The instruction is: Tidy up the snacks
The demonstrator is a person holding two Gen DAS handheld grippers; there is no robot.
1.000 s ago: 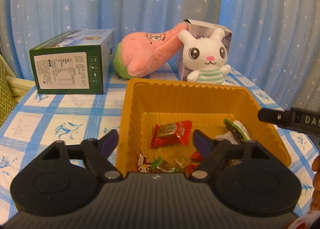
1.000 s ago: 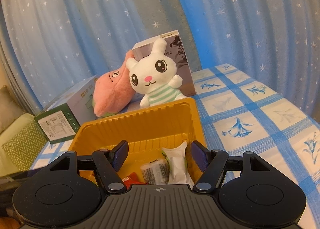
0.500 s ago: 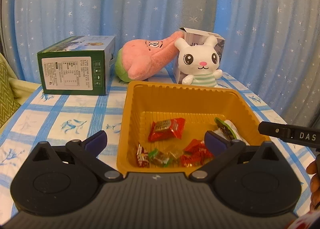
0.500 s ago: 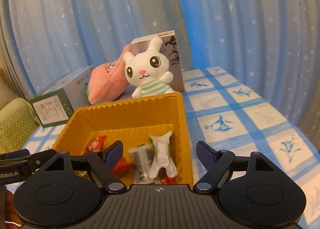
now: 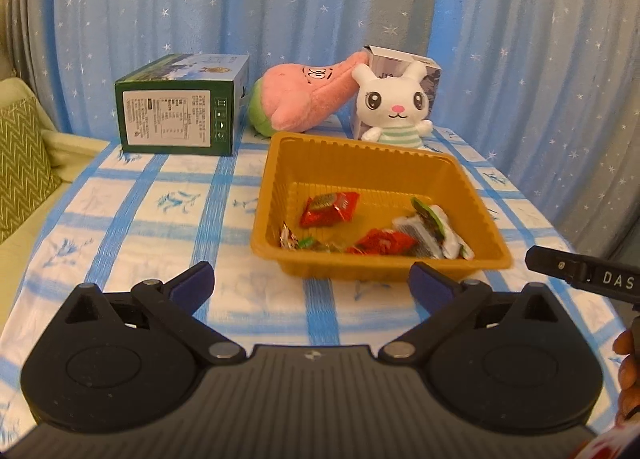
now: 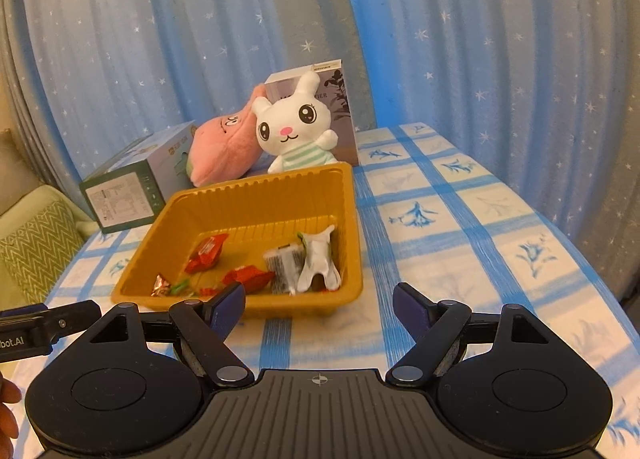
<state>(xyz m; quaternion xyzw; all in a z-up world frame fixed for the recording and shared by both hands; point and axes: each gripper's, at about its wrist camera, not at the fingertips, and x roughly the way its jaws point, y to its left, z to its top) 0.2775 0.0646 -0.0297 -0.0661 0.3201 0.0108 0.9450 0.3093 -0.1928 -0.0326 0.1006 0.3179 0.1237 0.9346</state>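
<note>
At the far left corner of the table [image 5: 132, 227] lies a green box [image 5: 180, 105]; next to it rest a pink plush [image 5: 304, 93] and a white rabbit toy [image 5: 394, 109], against the far edge. In the middle of the table stands the yellow tray [image 5: 360, 155], and all the snacks [image 5: 332, 209] lie inside it, mostly toward its near wall. The left gripper [image 5: 312, 287] stands wide and empty, just before the tray; the right gripper [image 6: 318, 301] also stands wide with nothing between its fingers. The wrappers look light, thin and crinkly, probably slippery; I would pinch one at its twisted end. The white packet [image 6: 320, 261] has its long axis pointing toward the far edge.
</note>
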